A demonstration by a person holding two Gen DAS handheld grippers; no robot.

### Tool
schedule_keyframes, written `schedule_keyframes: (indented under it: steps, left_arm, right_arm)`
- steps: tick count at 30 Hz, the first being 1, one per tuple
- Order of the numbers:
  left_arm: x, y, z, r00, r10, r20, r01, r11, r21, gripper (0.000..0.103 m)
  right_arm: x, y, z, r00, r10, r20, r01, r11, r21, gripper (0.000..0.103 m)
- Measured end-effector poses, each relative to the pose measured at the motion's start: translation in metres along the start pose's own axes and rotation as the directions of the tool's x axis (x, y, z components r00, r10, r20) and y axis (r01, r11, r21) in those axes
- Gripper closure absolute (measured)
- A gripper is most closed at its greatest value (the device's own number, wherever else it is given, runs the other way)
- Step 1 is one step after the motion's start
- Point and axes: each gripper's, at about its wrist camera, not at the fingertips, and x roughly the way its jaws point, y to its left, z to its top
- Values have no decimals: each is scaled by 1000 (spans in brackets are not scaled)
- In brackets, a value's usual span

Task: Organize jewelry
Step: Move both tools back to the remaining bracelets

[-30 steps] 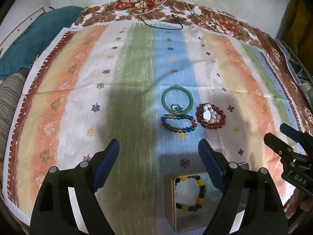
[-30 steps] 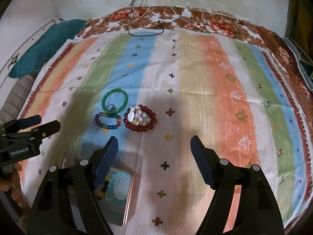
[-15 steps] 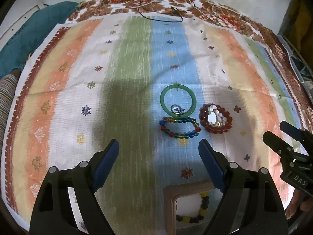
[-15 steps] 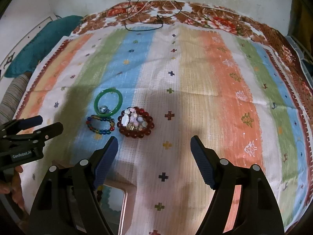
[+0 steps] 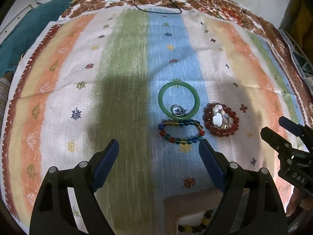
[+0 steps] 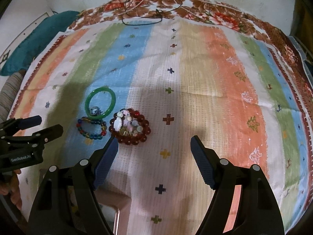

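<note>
A green bangle lies on the striped cloth with a small silver ring inside it. A multicolour bead bracelet lies just in front of it. A dark red bead bracelet with pale beads heaped inside lies to the right. A tan jewelry box with a yellow-and-dark bead bracelet in it sits below my left gripper, which is open and empty. My right gripper is open and empty, its left finger close to the red bracelet. The bangle and multicolour bracelet show left of it.
The striped cloth covers a floral blanket. Black and white cords lie at the far edge by the wall. A teal cloth lies far left. The box's lid shows at the bottom left.
Both grippers have moved forward toward the jewelry. The box has slid down toward the bottom edge of both views. Both grippers stay open.
</note>
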Motion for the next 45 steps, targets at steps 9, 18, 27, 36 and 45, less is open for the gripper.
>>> schedule_keyframes:
  steps: [9,18,27,36,45]
  left_arm:
    - [15,0,7,1000,6,-17,-6,1000,18,20]
    - [29,-4,8,999,8,-44,-5,998,61,20]
    - [45,-7,13,998,13,-60,-8,996,85,20]
    - [64,-5,21,997,25,-73,-18,995,103,22]
    - [76,-4,19,995,53,-83,-42,990,132,34]
  right_arm:
    - [19,-2,7,999,-24,-23,24,1000,-4,27]
    - [35,-3,15,999,-44,-32,43,999,-16,27]
    - [53,-2,20,996,-64,-57,62,998,-28,27]
    - [73,-5,24,992,-101,-82,98,995,-35,27]
    - [81,3,25,991,-108,-74,102,991,-86,27]
